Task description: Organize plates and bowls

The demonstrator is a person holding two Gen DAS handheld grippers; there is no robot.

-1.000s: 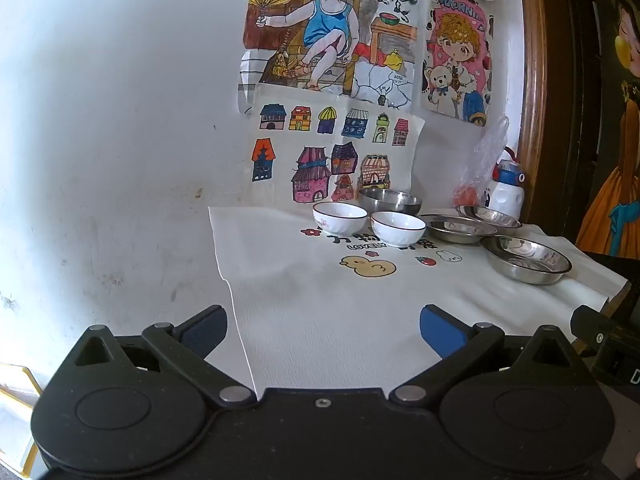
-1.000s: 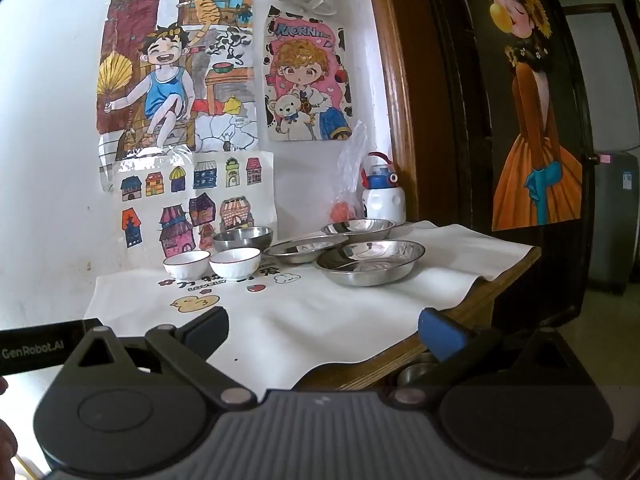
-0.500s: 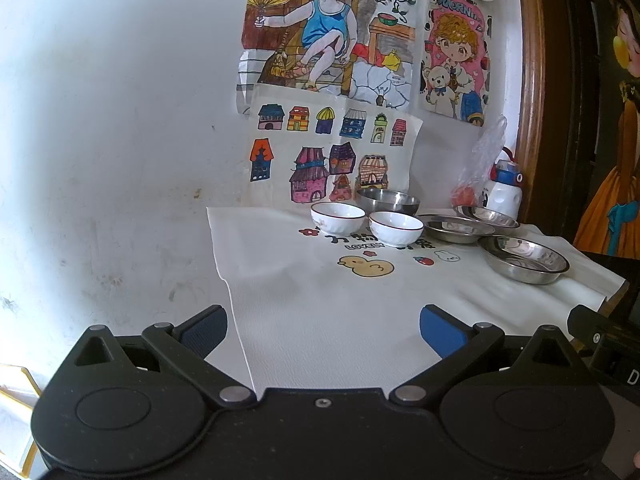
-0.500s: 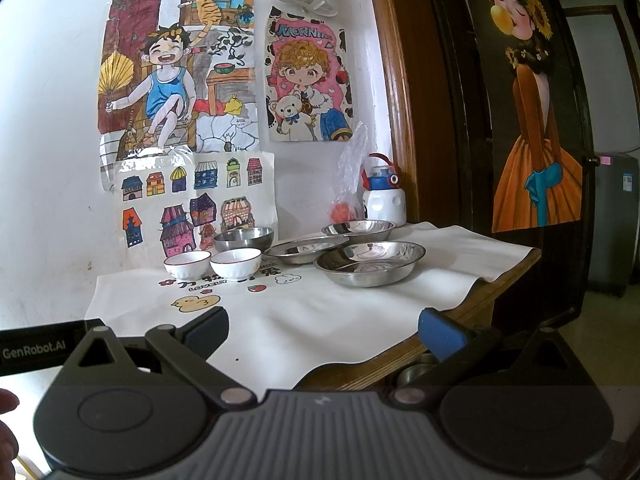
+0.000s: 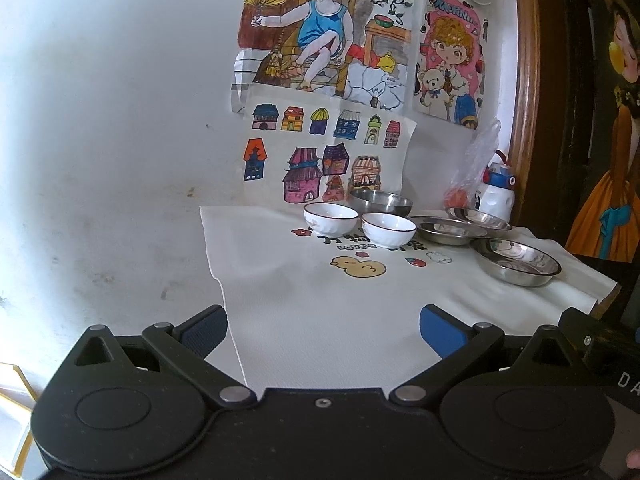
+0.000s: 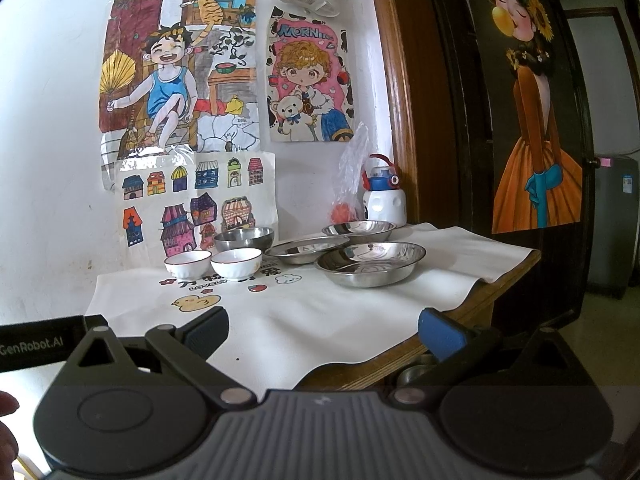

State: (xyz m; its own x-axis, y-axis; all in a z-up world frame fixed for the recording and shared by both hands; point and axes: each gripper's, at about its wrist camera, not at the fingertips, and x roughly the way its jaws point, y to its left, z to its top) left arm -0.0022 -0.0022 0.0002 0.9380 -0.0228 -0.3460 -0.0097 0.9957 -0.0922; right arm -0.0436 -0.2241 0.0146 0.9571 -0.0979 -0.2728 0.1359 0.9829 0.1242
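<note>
- The left tongs point(image 5: 323, 330) hang wide open with nothing between the blue pads, low over the near edge of the counter point(image 5: 320, 312), which is covered by a white cloth.
- The right tongs point(image 6: 323, 330) are also spread wide and empty, held off the counter's near right corner point(image 6: 516, 268).
- In the left wrist view, two white ceramic bowls point(image 5: 330, 219) point(image 5: 388, 229) stand side by side at 12 o'clock, well apart from the tongs.
- Just behind them, by the wall, sits a steel bowl point(image 5: 381, 202).
- At 1 o'clock lie two shallow steel plates point(image 5: 448, 230) point(image 5: 478, 219), their rims overlapping in view.
- A deeper steel dish point(image 5: 516, 261) sits nearer, at 2 o'clock.
- A white bottle with a blue and red cap point(image 5: 495, 192) stands at the far right corner, beside a plastic bag point(image 5: 468, 176).
- Coloured drawings point(image 5: 320, 152) hang on the wall above the bowls.
</note>
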